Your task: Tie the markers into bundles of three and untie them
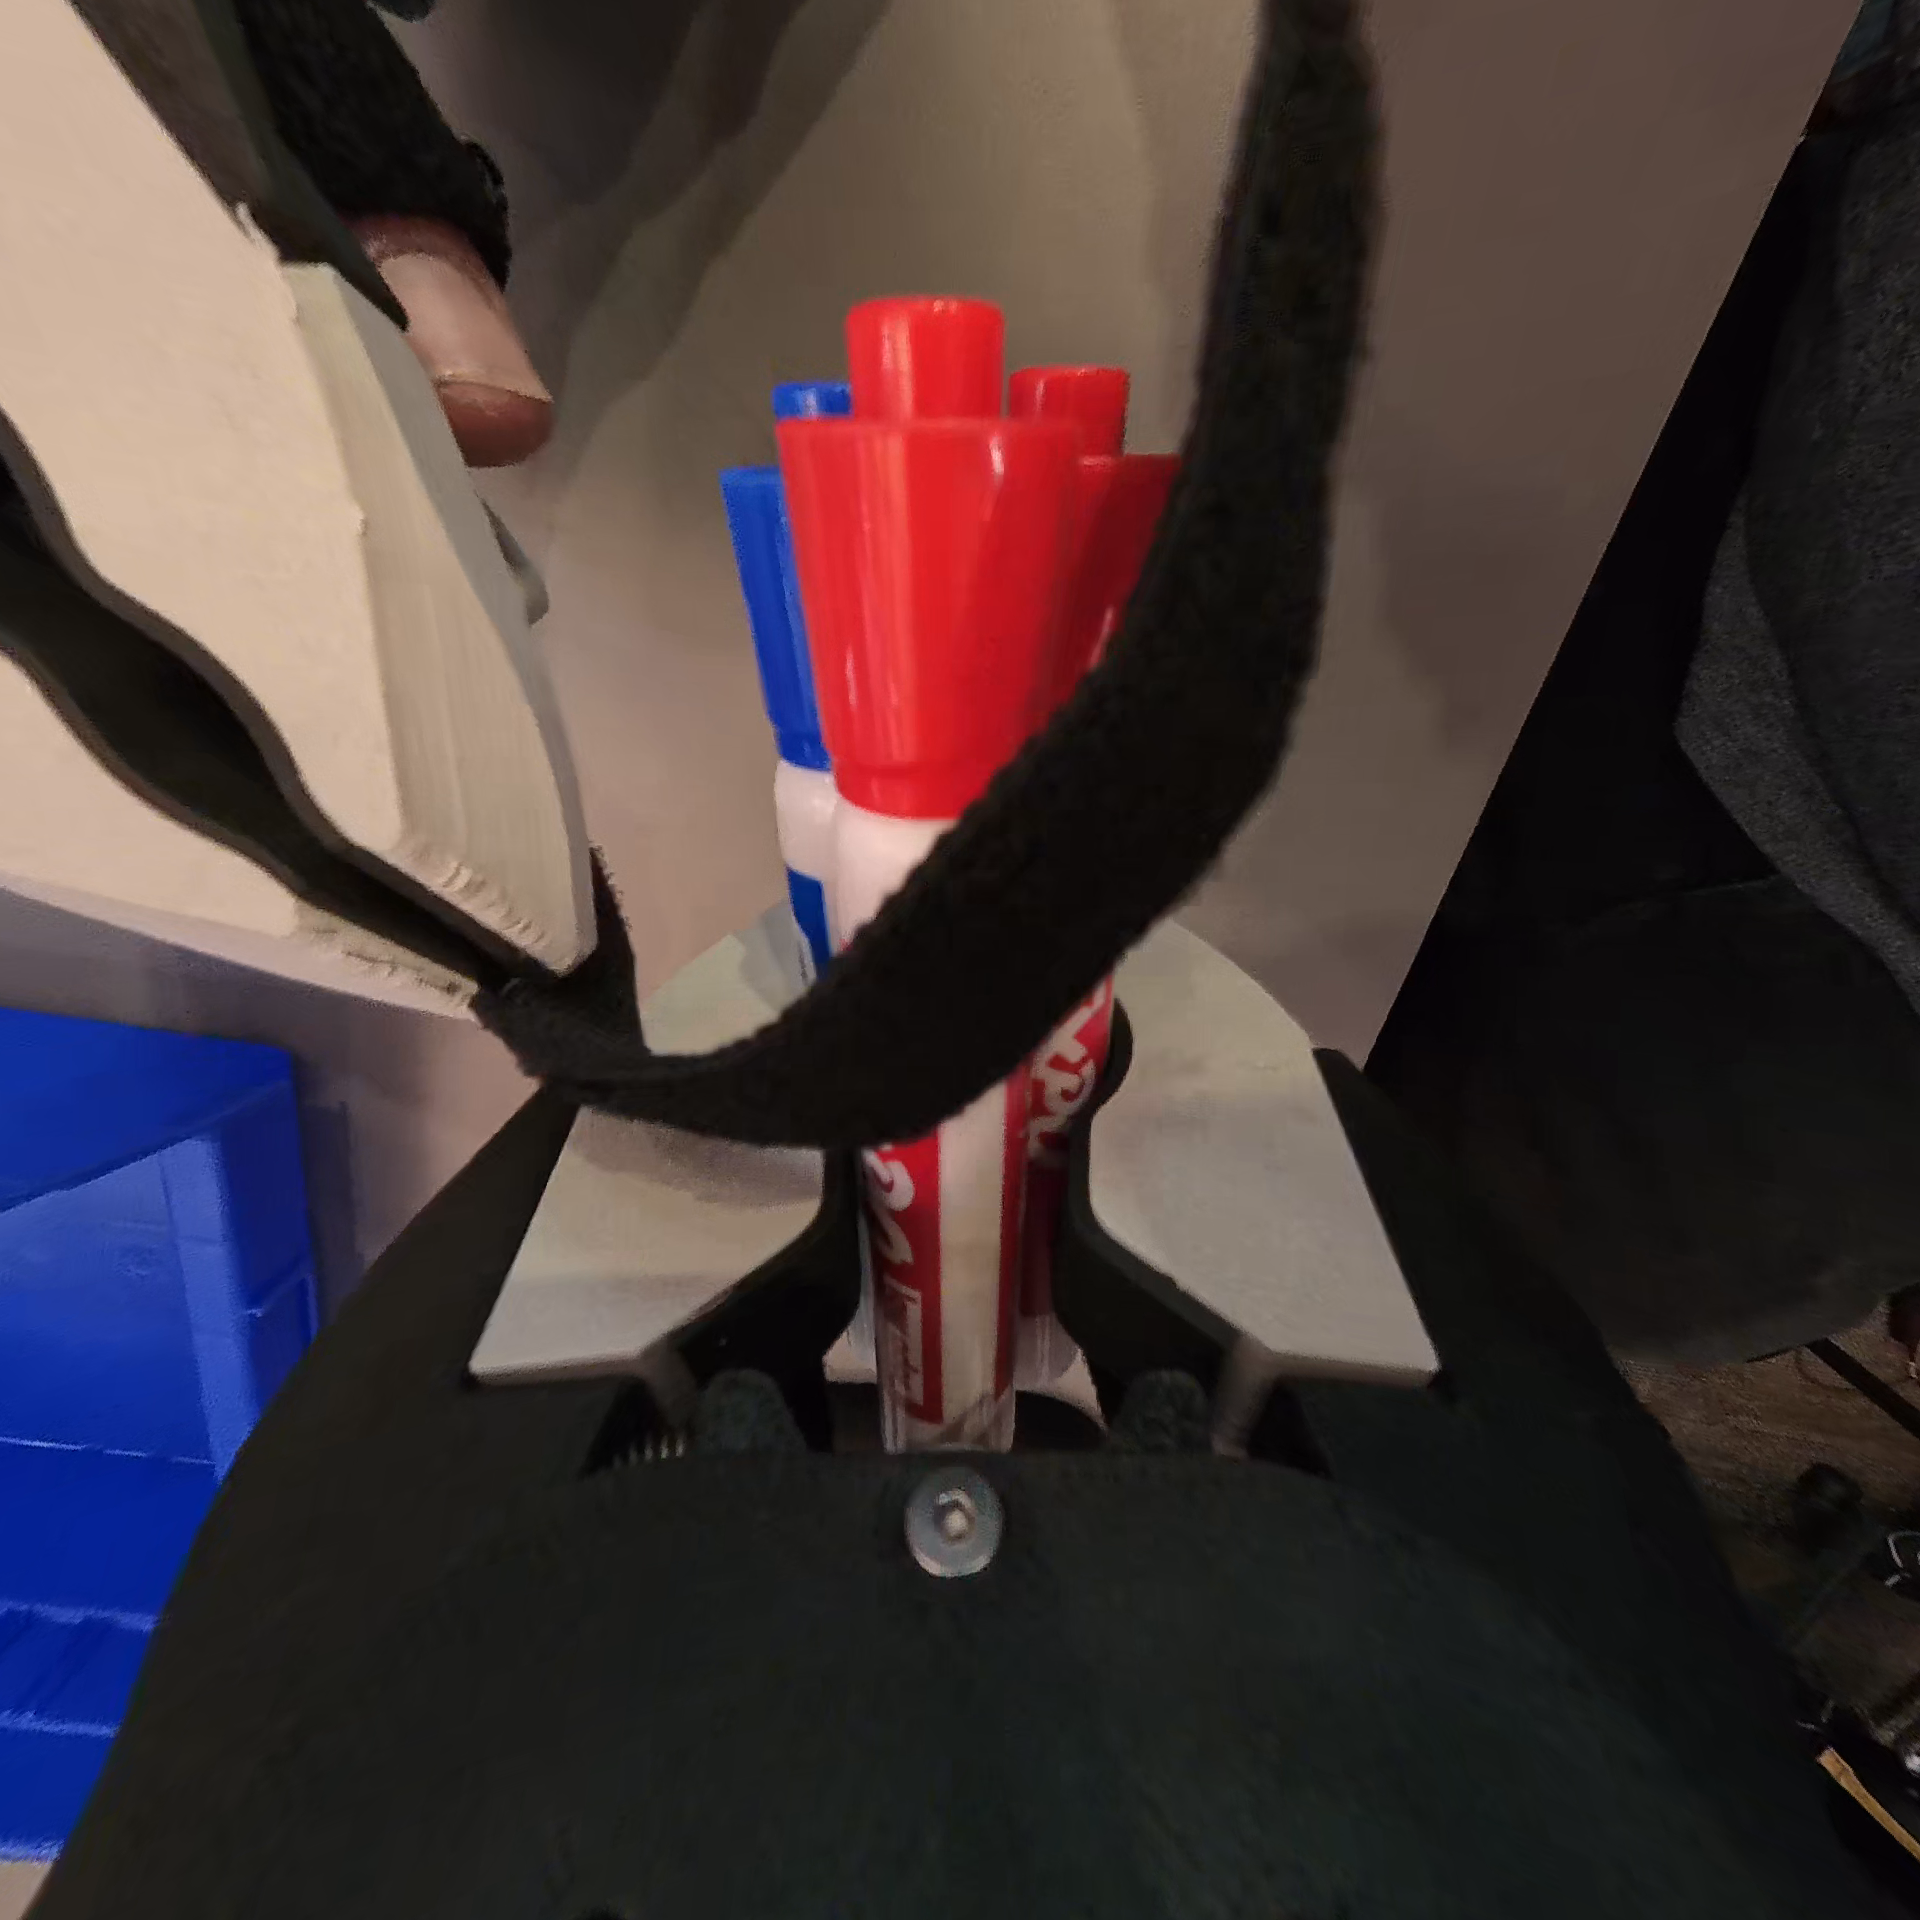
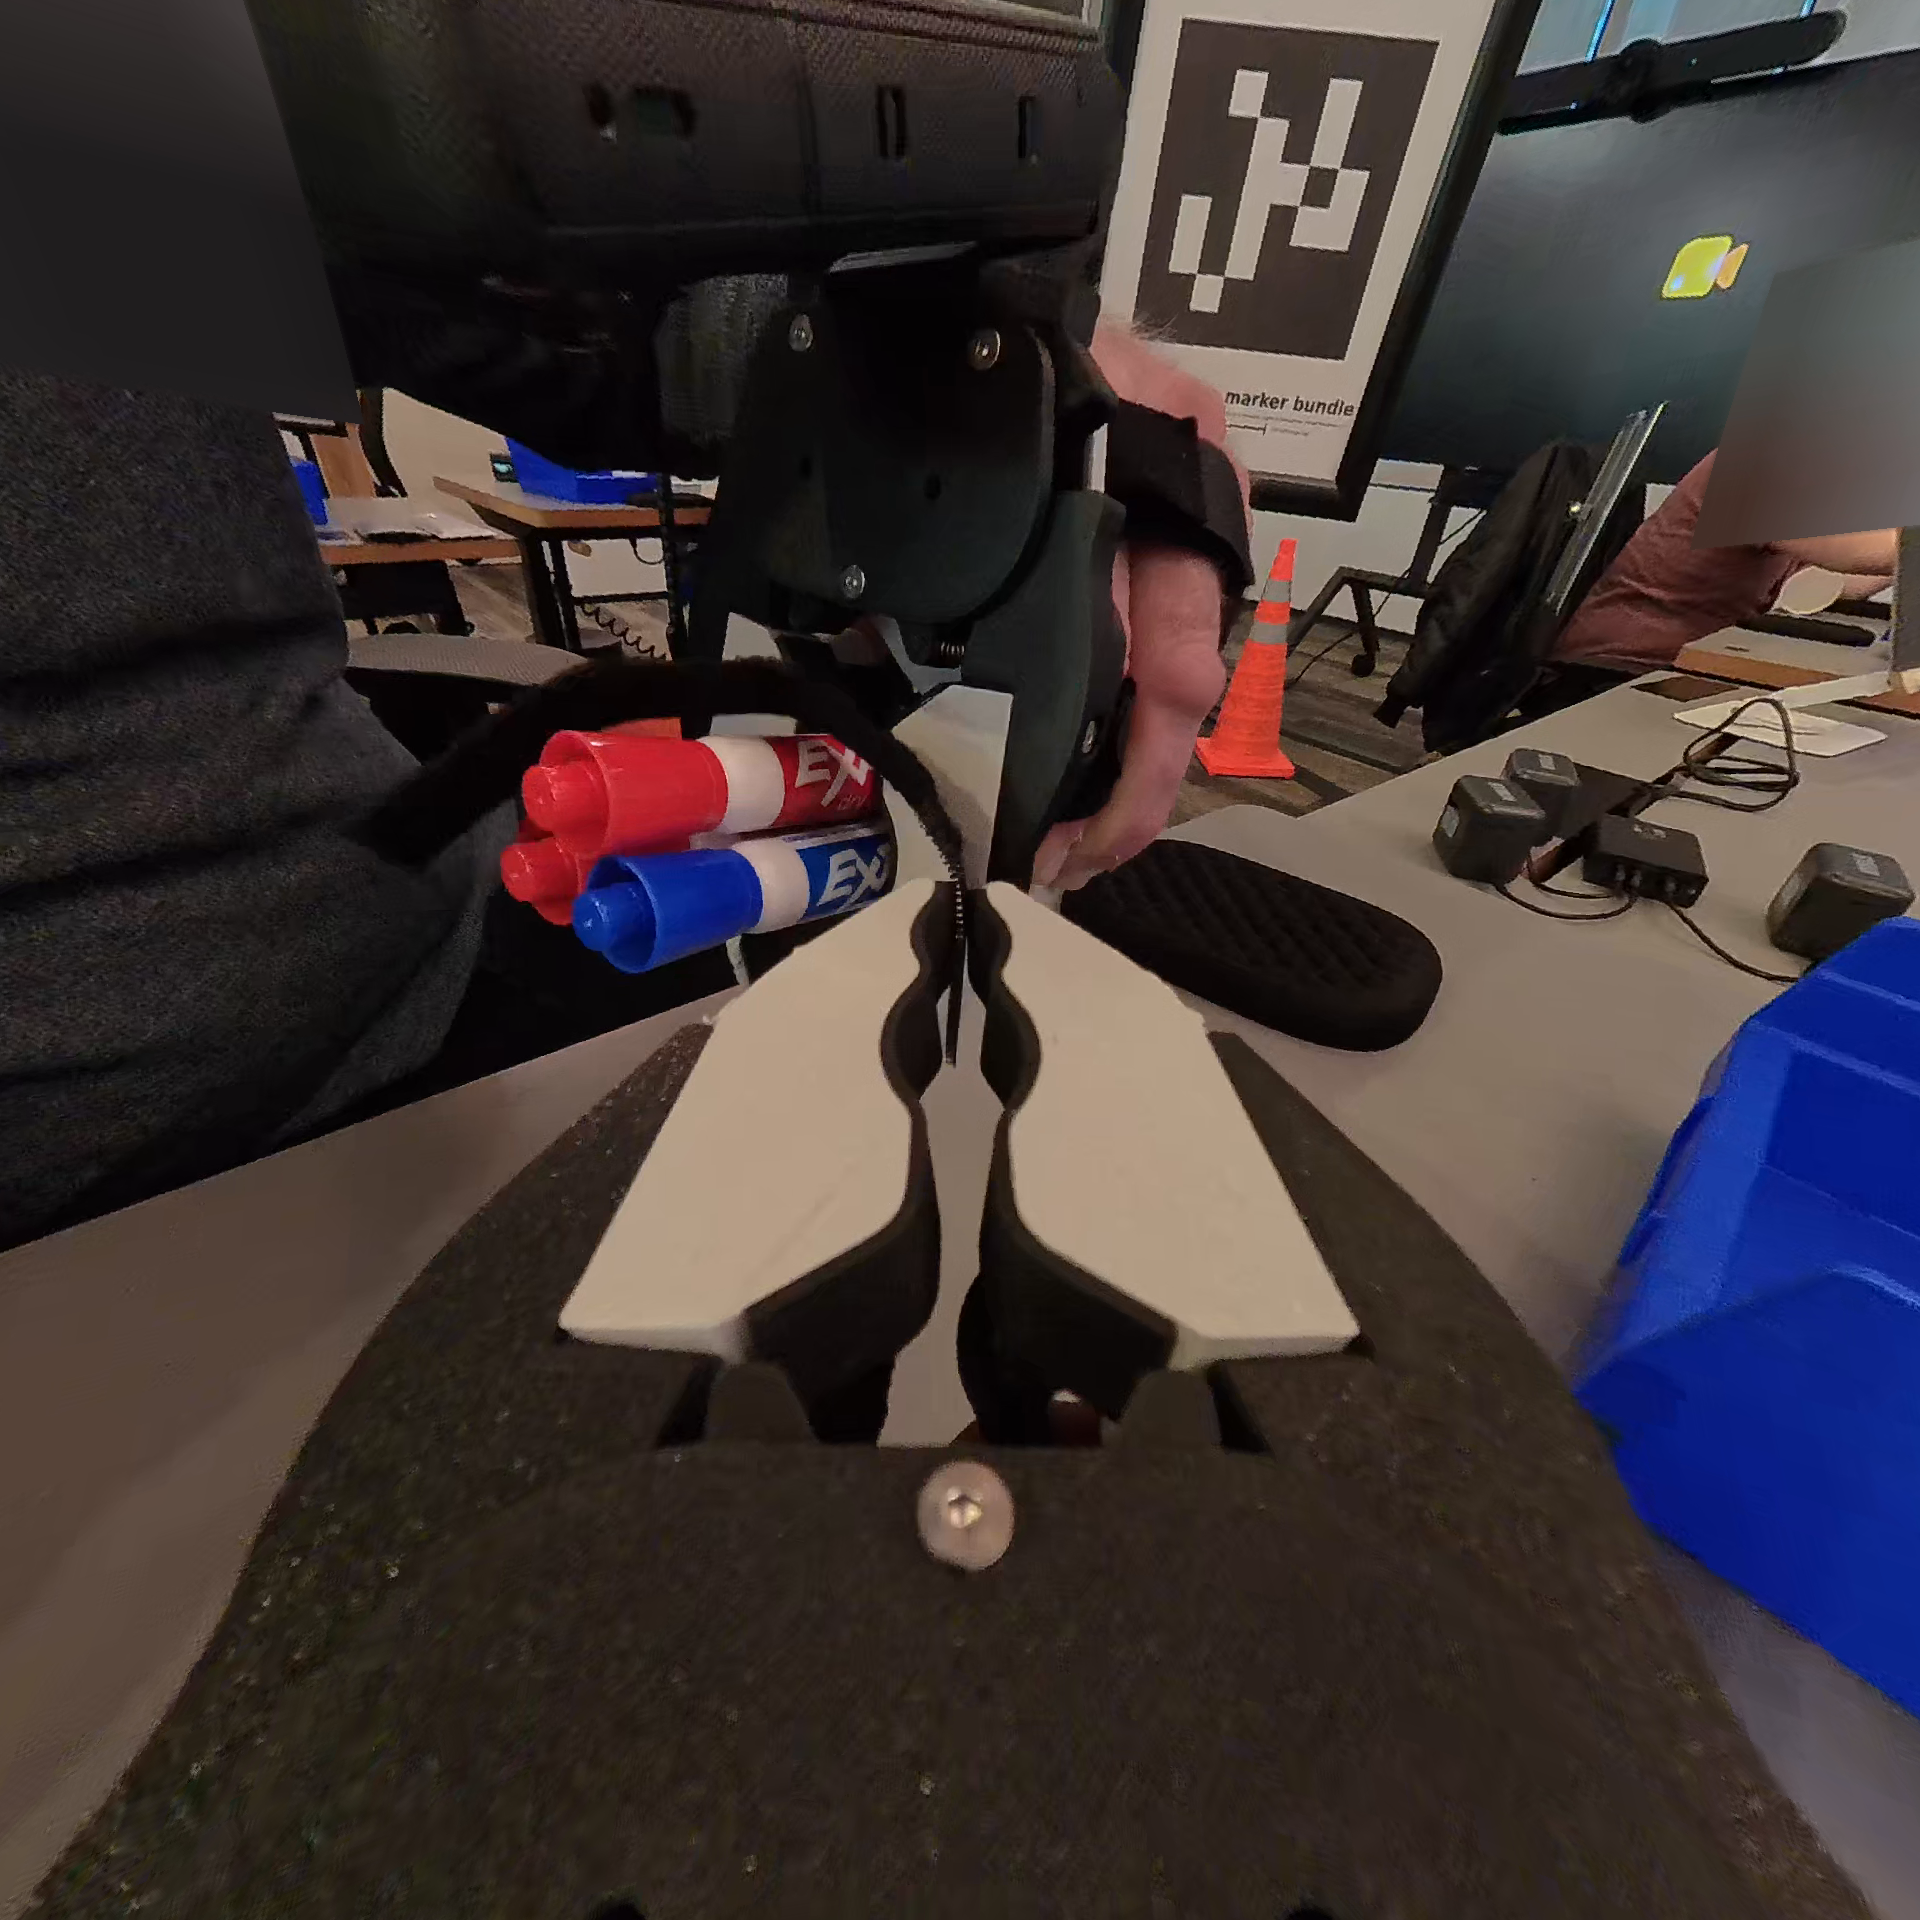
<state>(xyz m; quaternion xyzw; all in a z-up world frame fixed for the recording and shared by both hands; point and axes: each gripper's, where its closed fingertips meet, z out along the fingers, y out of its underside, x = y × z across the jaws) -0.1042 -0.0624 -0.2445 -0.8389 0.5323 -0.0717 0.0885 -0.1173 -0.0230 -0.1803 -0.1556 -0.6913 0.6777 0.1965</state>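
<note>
Three markers, two red and one blue (image 1: 925, 623), stand caps-forward between the fingers of my left gripper (image 1: 966, 987), which is shut on their barrels. A black hook-and-loop strap (image 1: 1195, 623) loops loosely around the bundle. My right gripper (image 2: 961, 935) is shut on the strap's end (image 2: 951, 966); its white finger (image 1: 468, 727) shows at the upper left of the left wrist view. In the right wrist view the markers (image 2: 675, 821) lie sideways in the left gripper (image 2: 904, 821), and the strap (image 2: 914, 790) arcs over them above the table edge.
A blue bin (image 2: 1787, 1299) stands on the grey table (image 2: 208, 1403) at right, also in the left wrist view (image 1: 135, 1299). A black mesh pad (image 2: 1247, 945) and several black battery blocks with cables (image 2: 1558, 831) lie beyond. A person's dark sleeve (image 2: 156, 779) is at left. The tips of one gripper are about 7 cm away from the tips of the other.
</note>
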